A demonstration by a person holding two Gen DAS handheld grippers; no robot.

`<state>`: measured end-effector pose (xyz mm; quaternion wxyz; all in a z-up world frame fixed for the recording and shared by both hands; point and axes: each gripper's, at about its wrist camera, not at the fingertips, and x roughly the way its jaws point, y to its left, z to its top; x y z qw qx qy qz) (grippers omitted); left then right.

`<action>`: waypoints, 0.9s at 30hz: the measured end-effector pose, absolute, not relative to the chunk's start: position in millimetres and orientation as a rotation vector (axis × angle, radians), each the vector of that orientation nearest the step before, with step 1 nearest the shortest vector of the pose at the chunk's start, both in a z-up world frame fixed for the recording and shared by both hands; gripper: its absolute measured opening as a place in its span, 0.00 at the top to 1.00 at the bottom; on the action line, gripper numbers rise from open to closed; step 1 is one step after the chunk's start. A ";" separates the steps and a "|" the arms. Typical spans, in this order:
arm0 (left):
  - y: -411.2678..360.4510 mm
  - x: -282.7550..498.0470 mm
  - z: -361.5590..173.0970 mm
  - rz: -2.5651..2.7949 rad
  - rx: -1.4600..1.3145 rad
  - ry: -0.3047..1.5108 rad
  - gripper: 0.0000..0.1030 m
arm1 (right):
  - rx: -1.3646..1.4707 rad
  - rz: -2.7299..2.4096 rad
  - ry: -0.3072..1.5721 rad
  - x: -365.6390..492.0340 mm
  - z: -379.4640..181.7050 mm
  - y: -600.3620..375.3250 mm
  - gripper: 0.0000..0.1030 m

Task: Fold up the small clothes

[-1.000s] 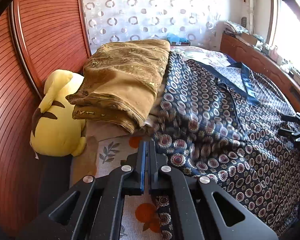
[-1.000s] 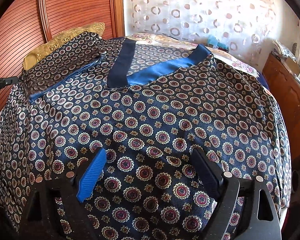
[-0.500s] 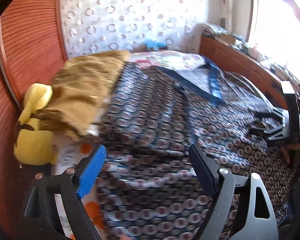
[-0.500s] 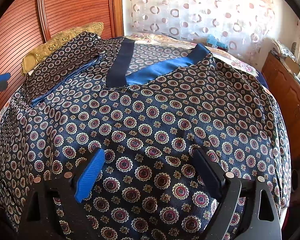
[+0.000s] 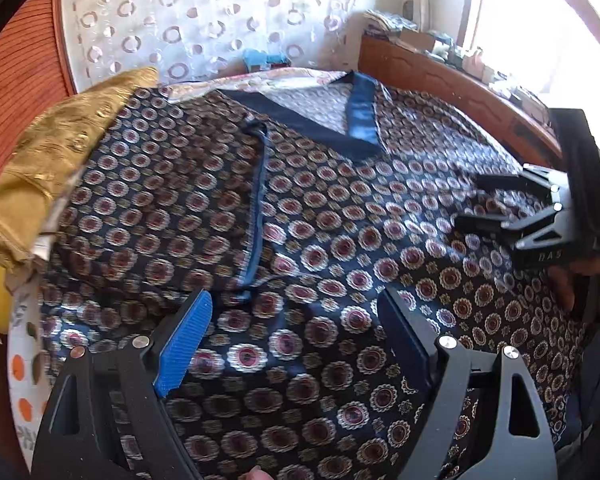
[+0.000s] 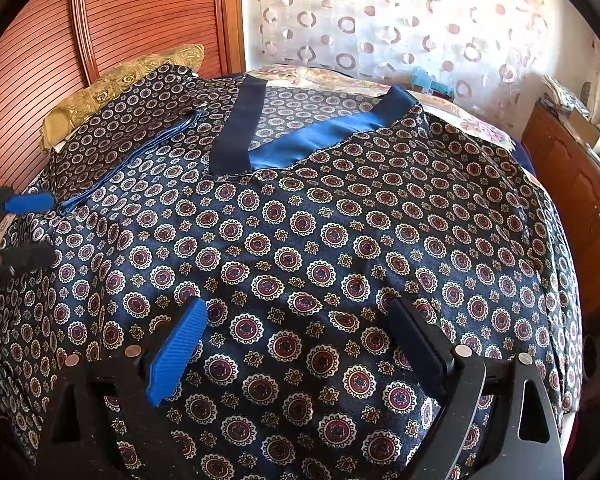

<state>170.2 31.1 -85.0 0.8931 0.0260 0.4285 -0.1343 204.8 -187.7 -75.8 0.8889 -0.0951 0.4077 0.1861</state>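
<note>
A dark blue patterned garment [image 6: 320, 240], printed with round medallions and edged with a plain blue V-neck band [image 6: 300, 140], lies spread flat over most of the bed, its left sleeve [image 5: 172, 208] folded in across the body. The left gripper [image 5: 296, 320] hovers over the lower left part of the cloth with its jaws spread wide and nothing between them; in the right wrist view it shows at 9 o'clock as a blue pad and a dark finger. The right gripper [image 6: 300, 328] hangs above the hem area, jaws likewise wide apart and empty, and appears at 3 o'clock in the left wrist view, held in a hand [image 5: 580, 280]. At 10 o'clock a folded gold fabric [image 5: 52, 152] lies partly under the garment's shoulder, beside a ribbed reddish wooden headboard [image 6: 100, 40]. A floral bedsheet [image 5: 260, 80] shows past the collar at 12 o'clock, in front of a sheer curtain with ring shapes [image 6: 380, 20]. A wooden cabinet [image 6: 572, 184] runs along the bed at 3 o'clock, cluttered on top, under a bright window [image 5: 540, 20].
</note>
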 end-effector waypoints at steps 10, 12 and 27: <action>26.1 165.9 -93.7 -0.267 0.100 0.879 0.17 | -0.098 0.246 0.708 166.1 -28.1 -284.6 0.10; 24.8 164.6 -93.6 -0.262 0.110 0.877 0.17 | -0.095 0.195 0.712 159.0 -26.4 -315.1 0.10; 24.7 164.3 -93.6 -0.263 0.107 0.878 0.17 | -0.025 0.026 0.891 144.8 -76.4 -443.1 0.18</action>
